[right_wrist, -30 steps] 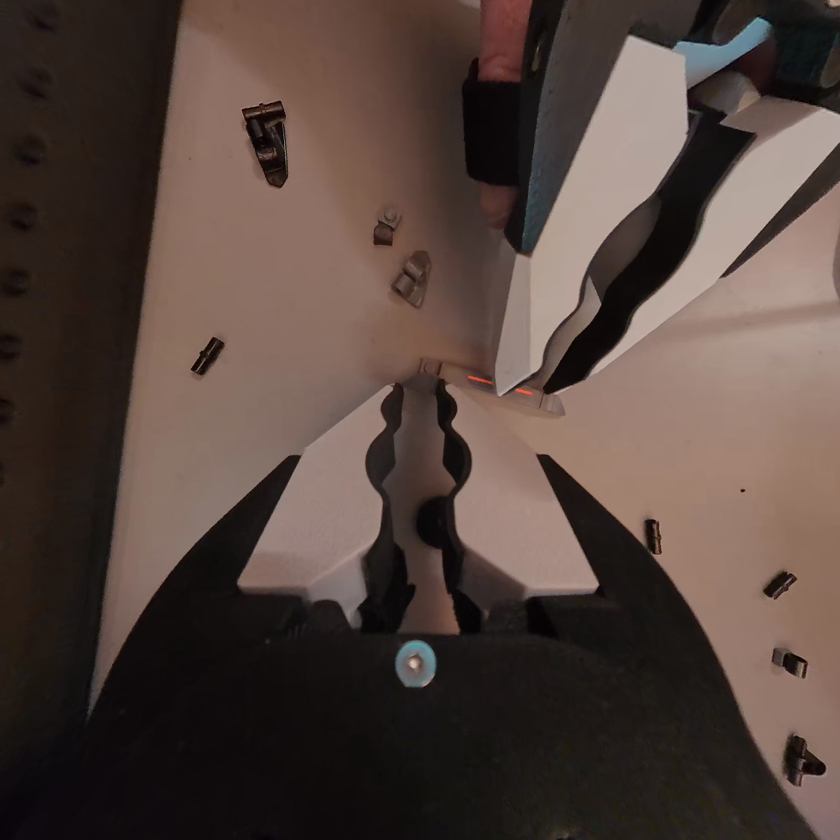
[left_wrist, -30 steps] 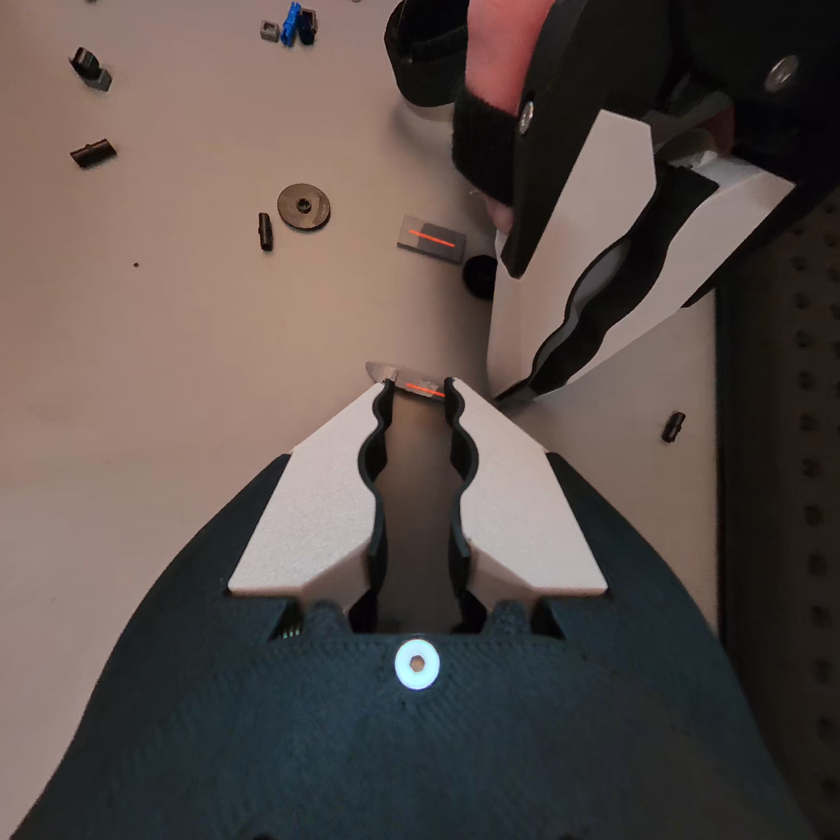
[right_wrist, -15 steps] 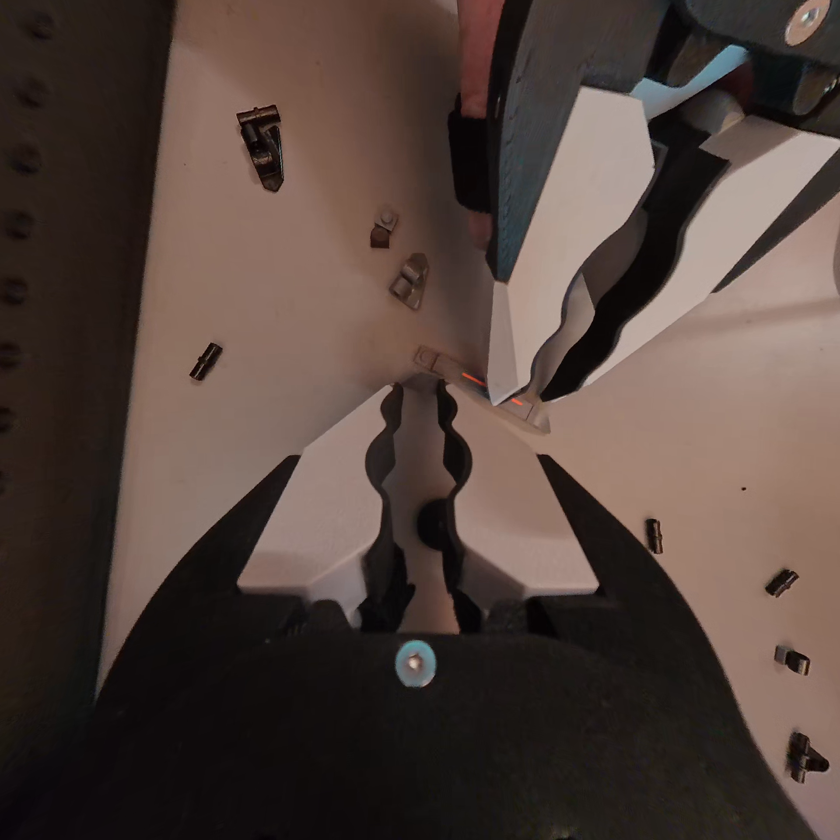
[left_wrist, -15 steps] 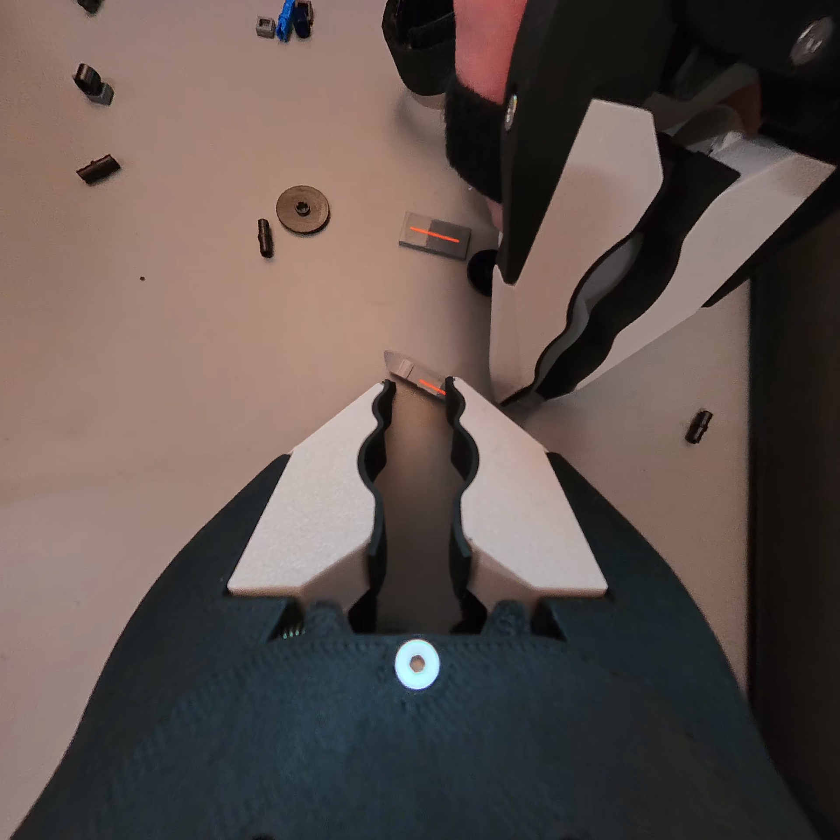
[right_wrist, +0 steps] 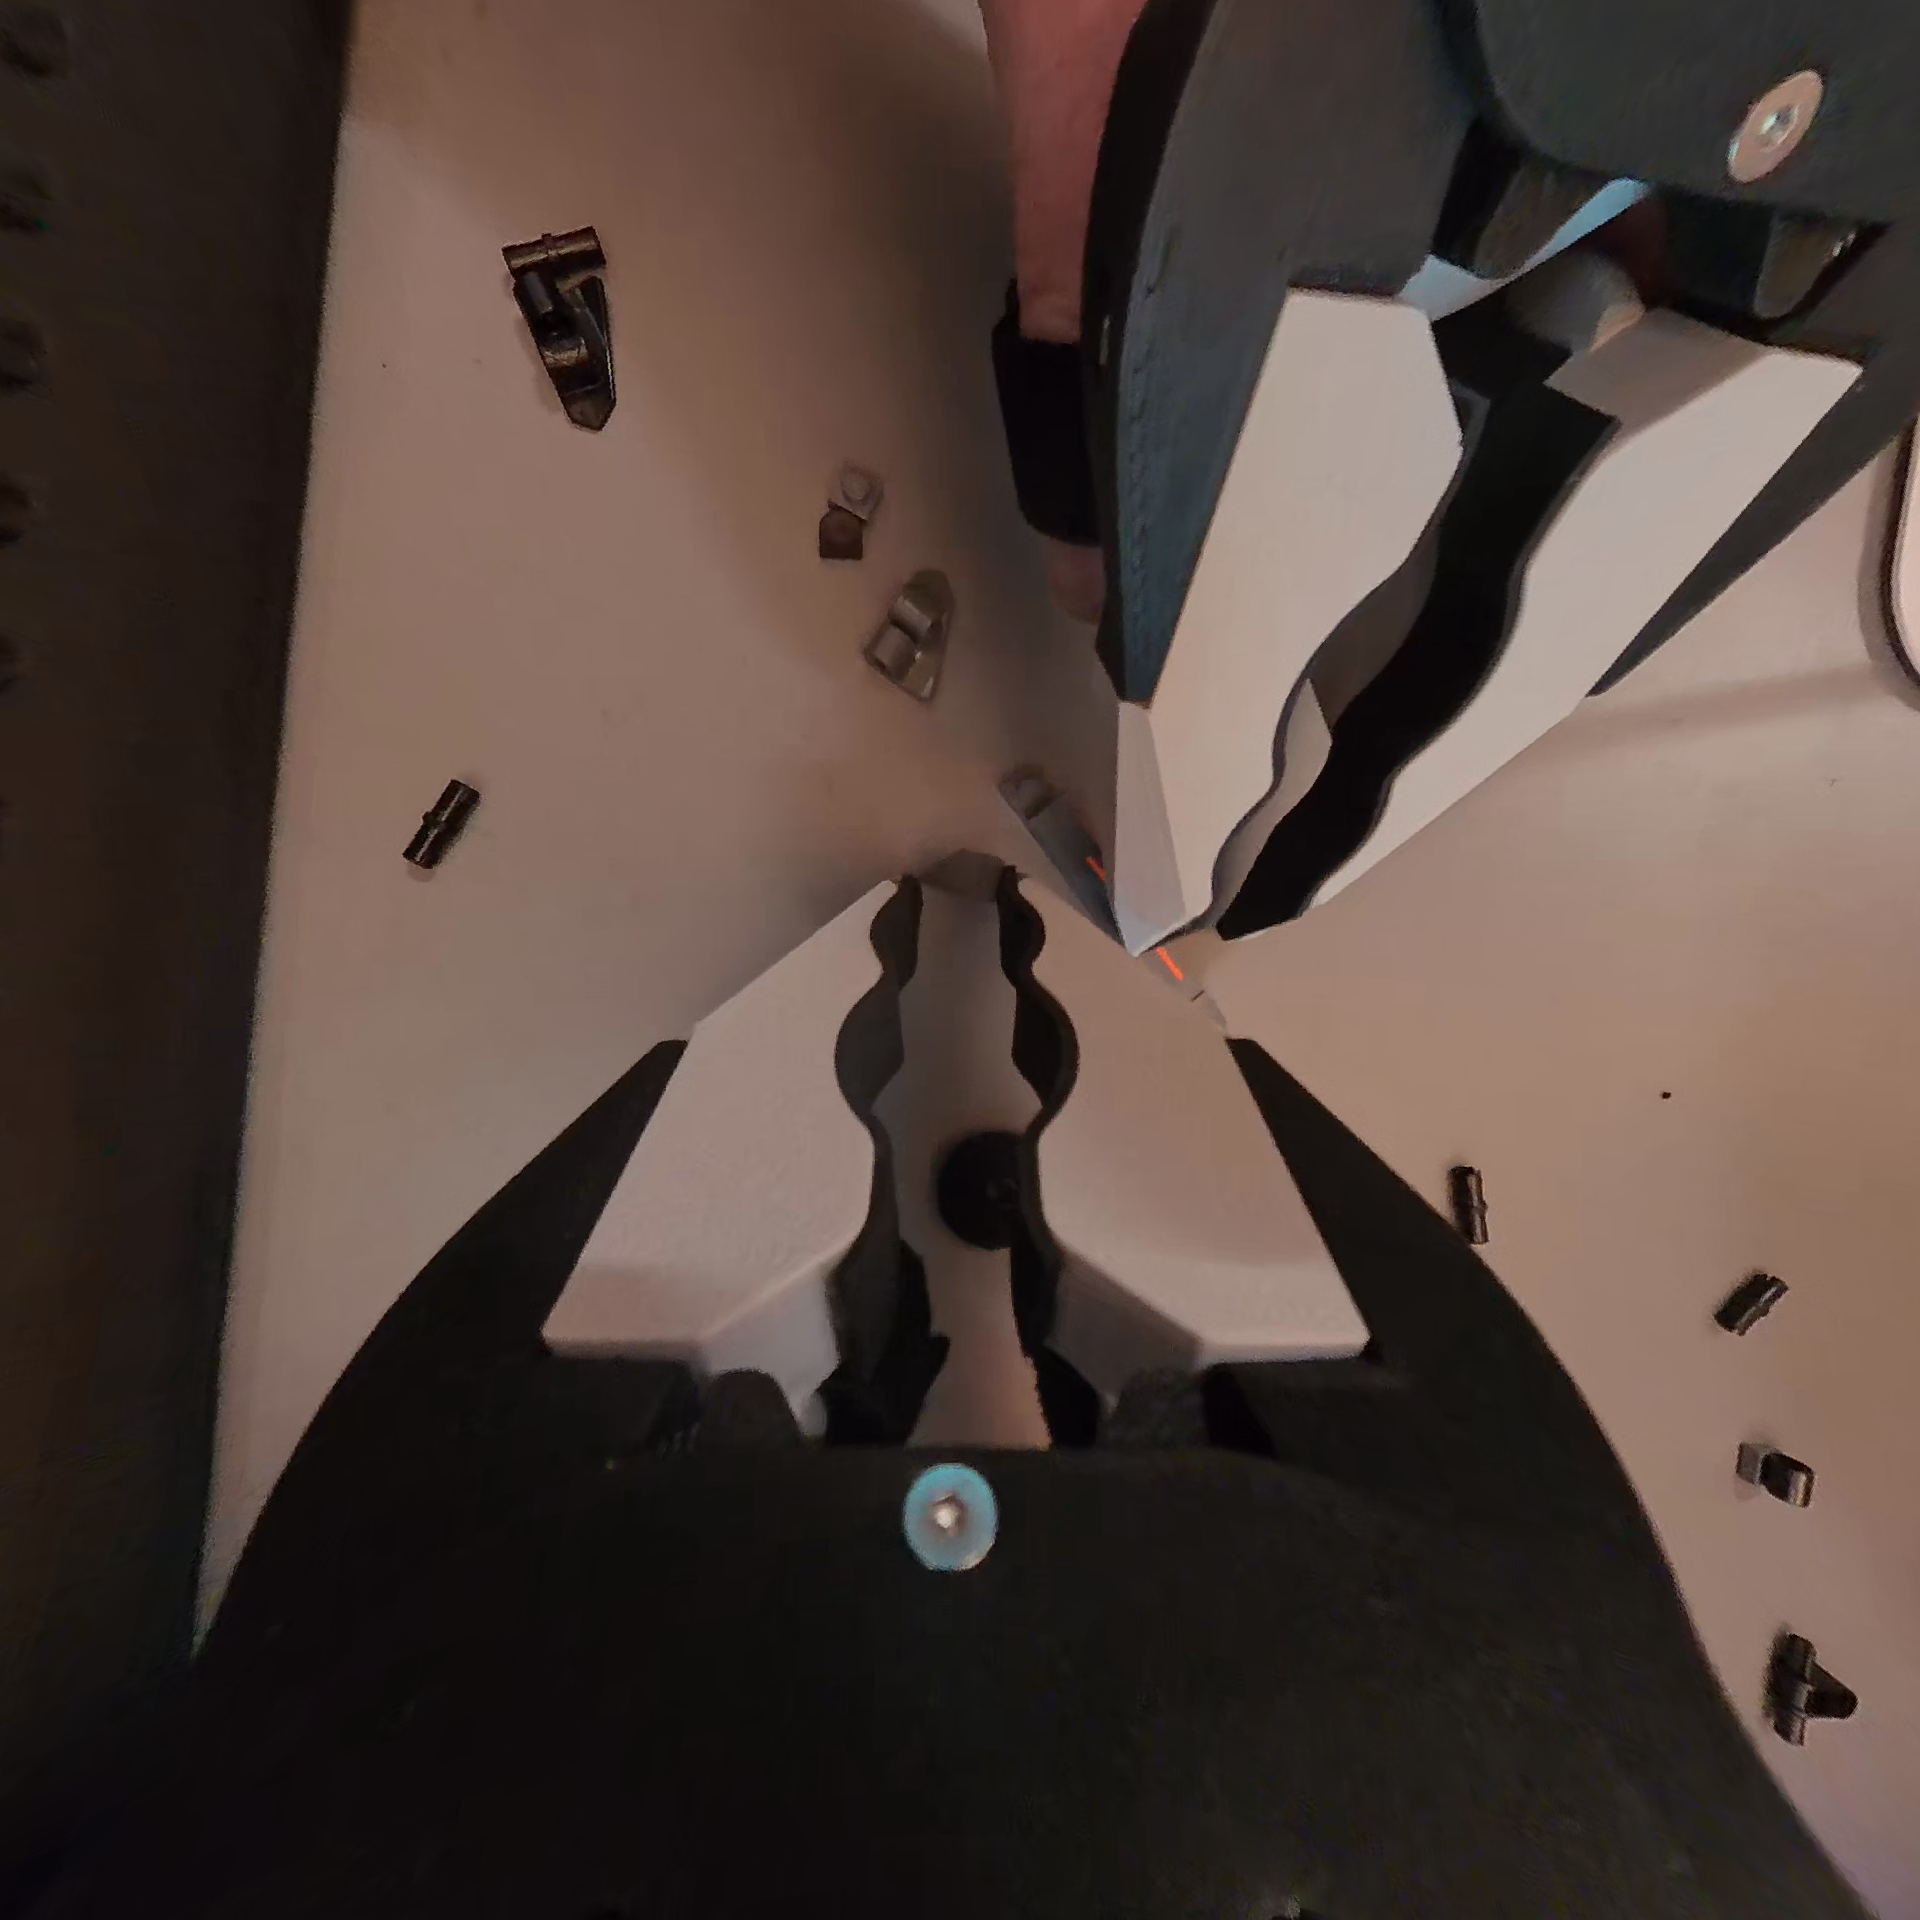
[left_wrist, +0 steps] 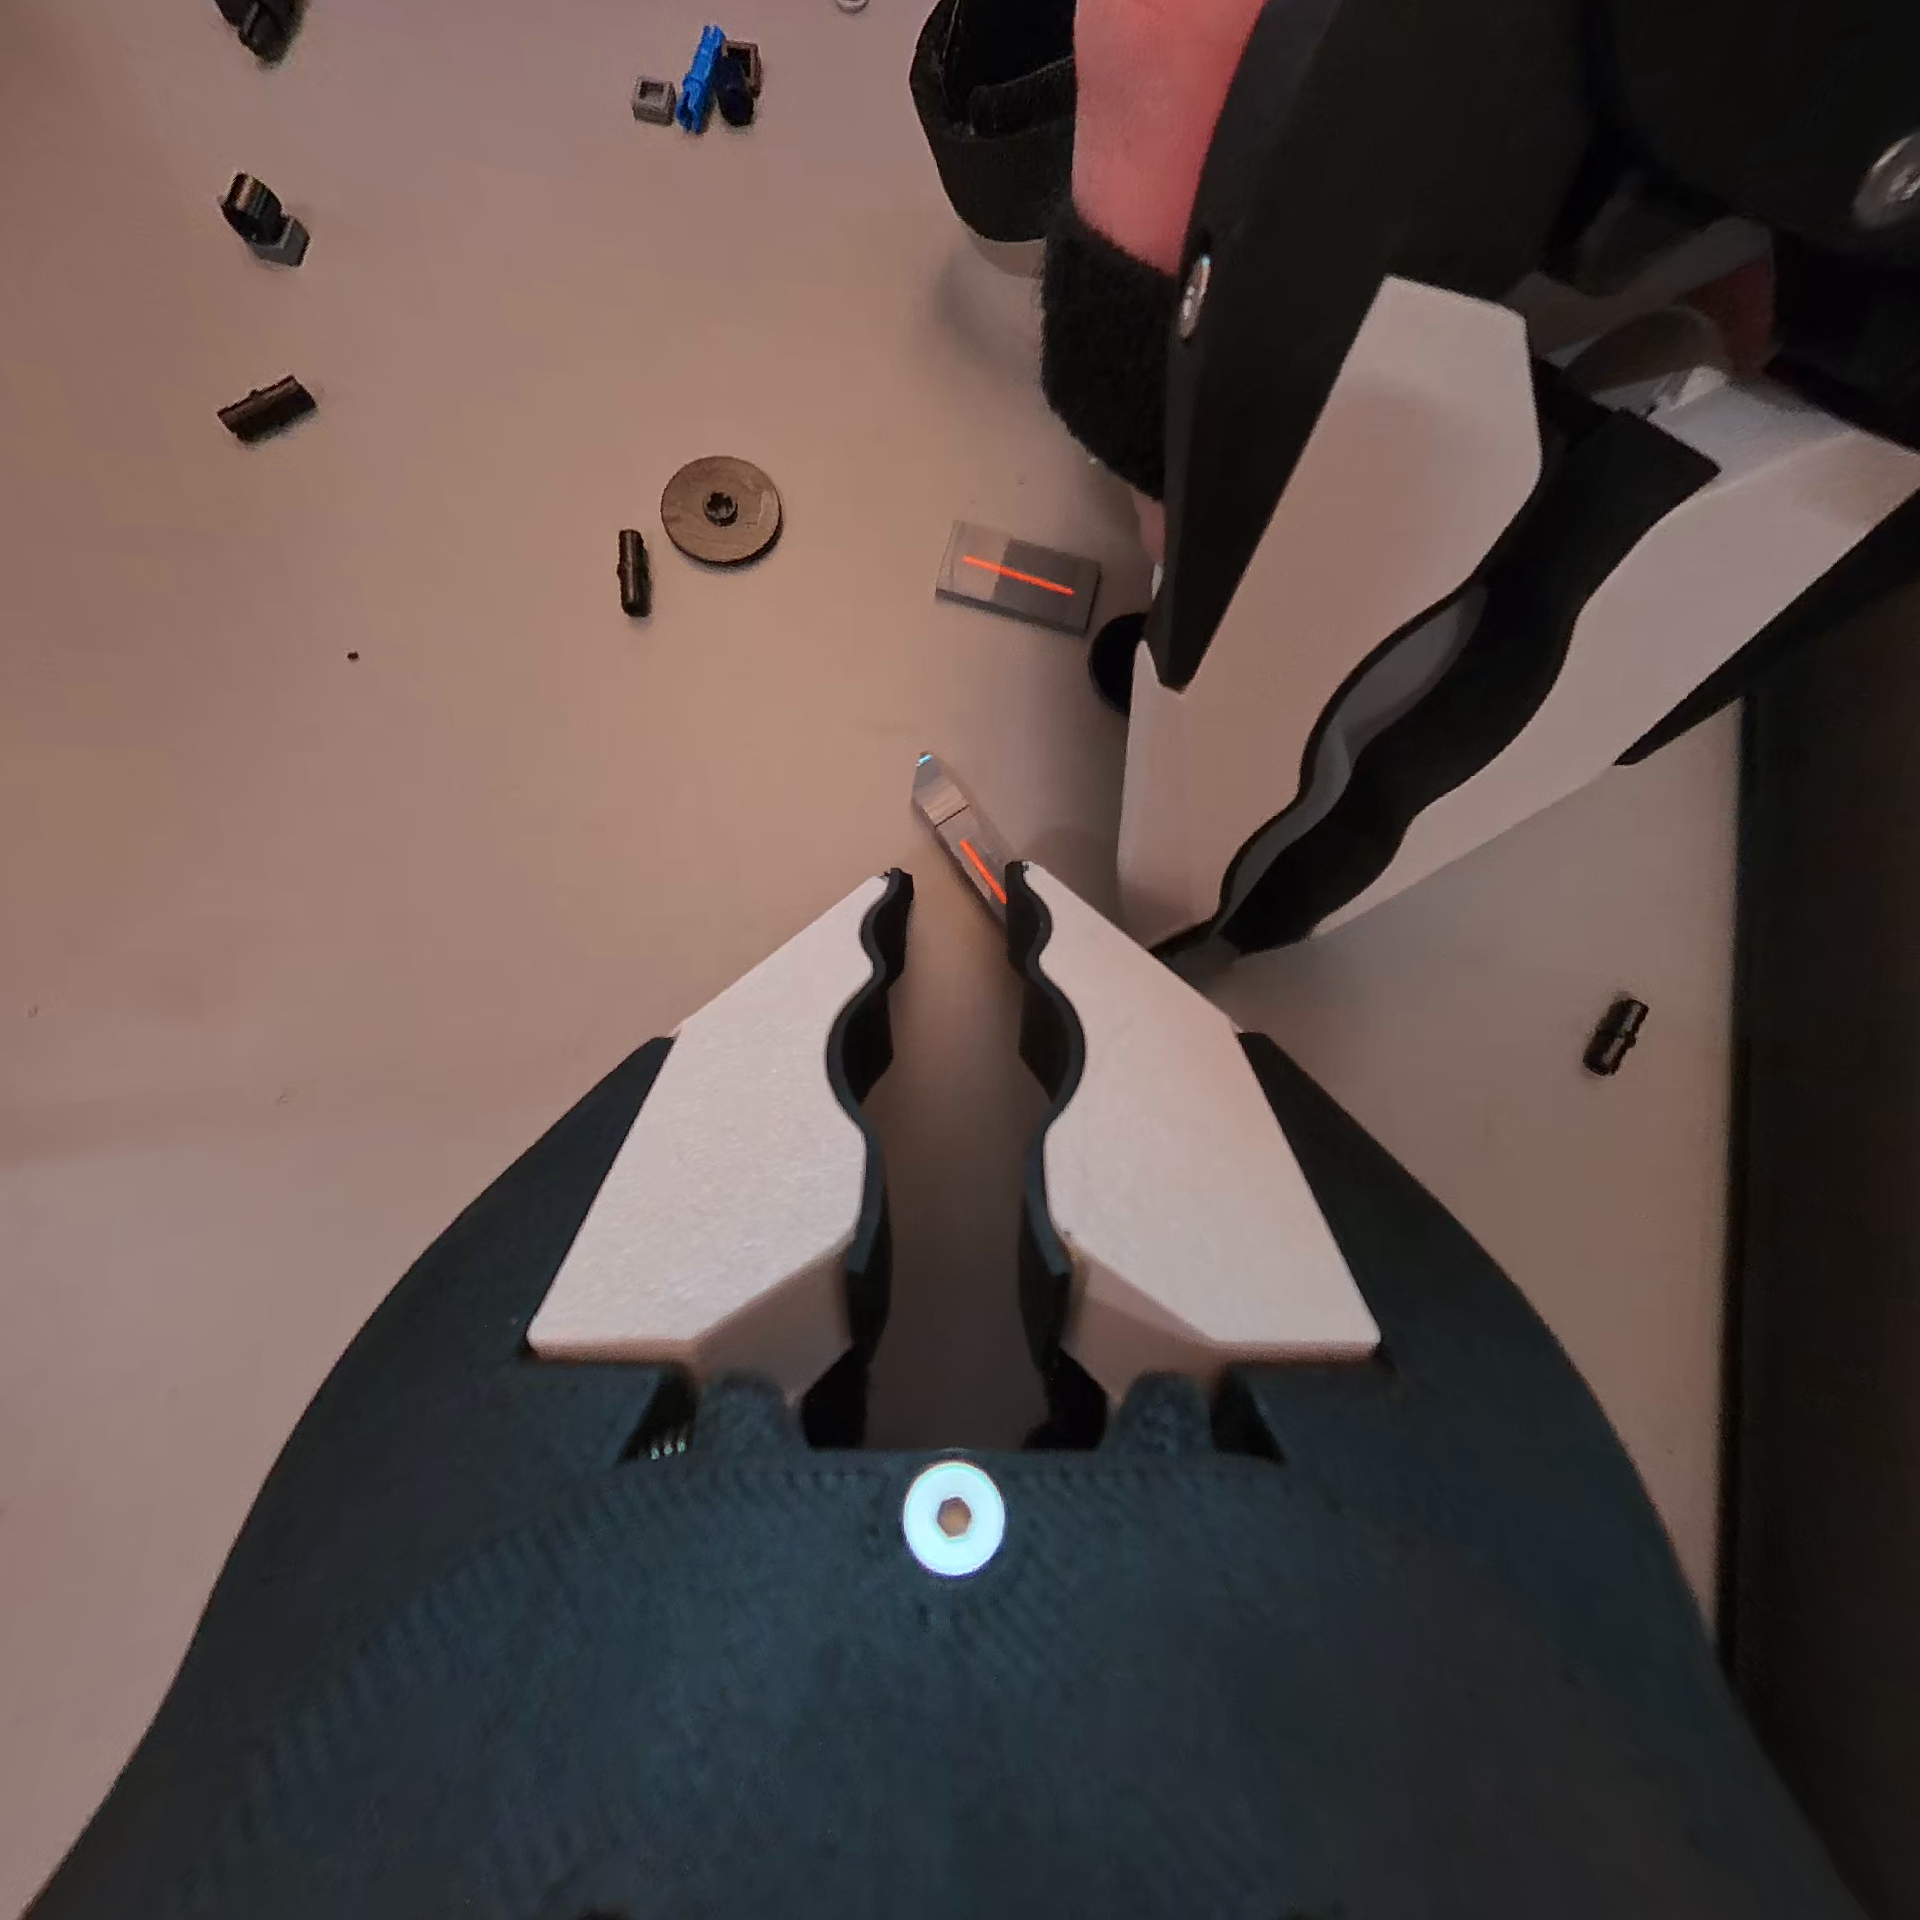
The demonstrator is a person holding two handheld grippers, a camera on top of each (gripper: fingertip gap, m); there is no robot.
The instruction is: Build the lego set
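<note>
grippers meet over a pale table (left_wrist: 312, 935). the left gripper (left_wrist: 958, 883) has its two white fingers a little apart, with bare table showing in the gap. a small grey tile (left_wrist: 961, 826) with an orange line lies on the table, tilted, right at the tip of its right finger. the tile does not sit between the fingers, so nothing is held there.

the right gripper (right_wrist: 958, 883) is a little apart too. i cannot tell if it has hold of anything. in its view the tile (right_wrist: 1049, 831) lies just beyond its right tip, partly under the left gripper (right_wrist: 1210, 920), which points down onto it.

a second tile (left_wrist: 1016, 575) with an orange line lies flat farther from the left gripper. beyond that tile to the left are a dark round disc (left_wrist: 721, 509) and a short black pin (left_wrist: 632, 571). a blue piece (left_wrist: 701, 64) lies far off at the top. a hand (left_wrist: 1143, 114) holds the right gripper (left_wrist: 1226, 925).
</note>
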